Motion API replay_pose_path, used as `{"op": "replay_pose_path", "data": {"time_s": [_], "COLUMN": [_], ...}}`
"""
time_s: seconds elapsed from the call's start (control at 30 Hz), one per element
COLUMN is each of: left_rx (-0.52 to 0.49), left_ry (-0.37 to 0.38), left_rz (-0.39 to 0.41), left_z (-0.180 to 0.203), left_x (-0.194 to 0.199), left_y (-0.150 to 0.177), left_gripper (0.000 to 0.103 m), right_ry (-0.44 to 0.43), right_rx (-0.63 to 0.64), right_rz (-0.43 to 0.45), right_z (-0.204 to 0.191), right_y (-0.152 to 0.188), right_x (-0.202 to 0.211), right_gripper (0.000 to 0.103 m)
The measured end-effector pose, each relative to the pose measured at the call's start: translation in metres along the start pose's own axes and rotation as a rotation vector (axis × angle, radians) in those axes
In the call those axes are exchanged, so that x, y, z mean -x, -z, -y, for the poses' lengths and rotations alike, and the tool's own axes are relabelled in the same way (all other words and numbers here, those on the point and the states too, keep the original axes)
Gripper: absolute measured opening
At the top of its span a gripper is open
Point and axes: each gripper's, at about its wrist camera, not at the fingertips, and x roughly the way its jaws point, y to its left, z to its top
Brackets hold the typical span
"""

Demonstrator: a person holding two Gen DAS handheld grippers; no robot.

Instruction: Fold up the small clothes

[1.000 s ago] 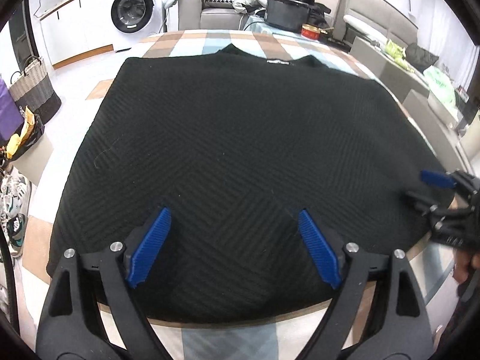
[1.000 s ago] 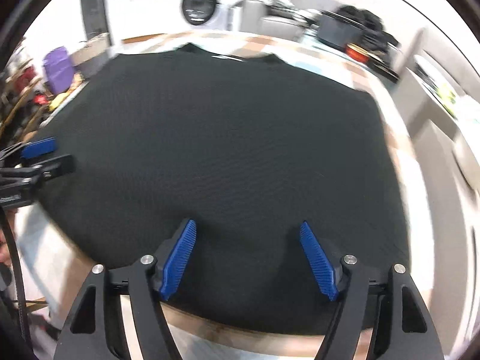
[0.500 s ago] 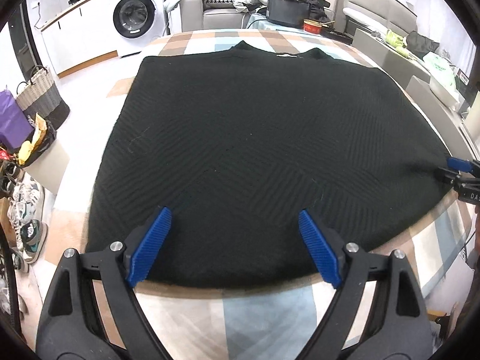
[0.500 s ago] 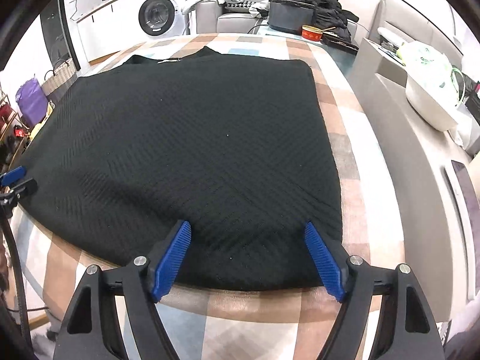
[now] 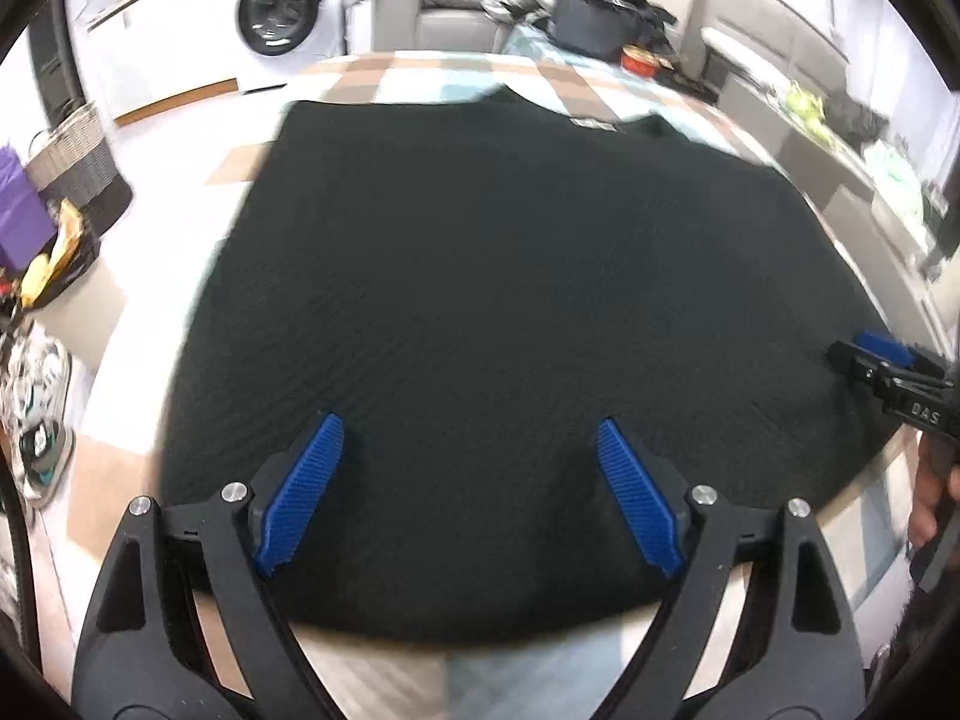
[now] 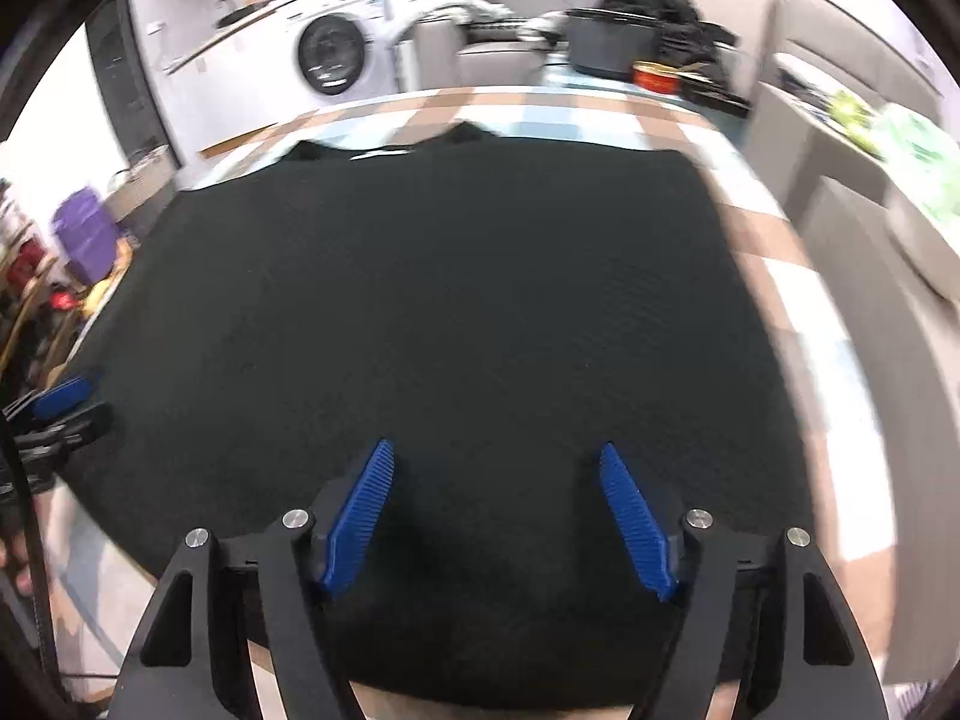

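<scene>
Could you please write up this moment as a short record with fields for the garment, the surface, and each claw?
garment: black ribbed knit sweater, spread flat, neckline at the far end
surface: brown, white and pale blue checked tablecloth
left claw: open, blue pads over the near hem, gripping nothing
right claw: jaws closing, above the near hem, cloth not pinched
fold: not yet begun

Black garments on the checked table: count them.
1. A single black knit sweater lies spread flat across the checked table, neckline at the far end. Anything beneath it would be hidden.
</scene>
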Motion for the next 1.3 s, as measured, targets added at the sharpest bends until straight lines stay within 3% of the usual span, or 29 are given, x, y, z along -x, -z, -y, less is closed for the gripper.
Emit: {"op": "replay_pose_path", "data": {"time_s": [0.13,0.23,0.37,0.43,0.6,0.7,0.77,0.87,0.93,1.13,1.23,1.3], "left_rx": [0.111,0.243,0.47,0.556,0.635,0.643,0.651,0.653,0.665,0.543,0.491,0.456], "left_ry": [-0.063,-0.058,0.071,0.158,0.185,0.136,0.116,0.072,0.079,0.111,0.132,0.152], "left_rz": [0.014,0.023,0.026,0.026,0.018,0.049,0.06,0.082,0.122,0.234,0.278,0.304], "left_z": [-0.037,-0.063,-0.105,-0.118,-0.13,-0.124,-0.11,-0.109,-0.109,-0.088,-0.074,-0.065], "left_x": [0.03,0.053,0.073,0.071,0.054,0.043,0.032,0.015,0.016,0.049,0.071,0.083], "left_y": [0.019,0.032,0.055,0.063,0.067,0.057,0.05,0.036,0.029,0.006,-0.005,-0.015], "left_gripper": [0.086,0.086,0.085,0.082,0.073,0.069,0.056,0.016,0.009,0.007,0.007,0.007], "right_ry": [0.055,0.008,-0.119,-0.142,-0.18,-0.184,-0.188,-0.184,-0.19,-0.262,-0.269,-0.245], "right_rx": [-0.025,-0.064,-0.119,-0.114,-0.087,-0.082,-0.085,-0.072,-0.062,0.018,0.06,0.096], "right_rz": [0.002,0.023,0.043,0.052,0.046,0.055,0.061,0.065,0.073,0.077,0.036,0.041], "right_z": [0.018,0.02,0.014,0.007,-0.008,-0.013,-0.015,-0.021,-0.025,-0.056,-0.07,-0.076], "right_y": [0.009,0.015,0.02,0.02,0.023,0.025,0.025,0.023,0.02,0.019,0.025,0.029], "right_x": [0.011,0.023,0.036,0.038,0.039,0.039,0.038,0.035,0.035,0.027,0.013,0.01], "right_gripper": [0.073,0.073,0.073,0.073,0.073,0.073,0.073,0.073,0.073,0.066,0.049,0.046]}}
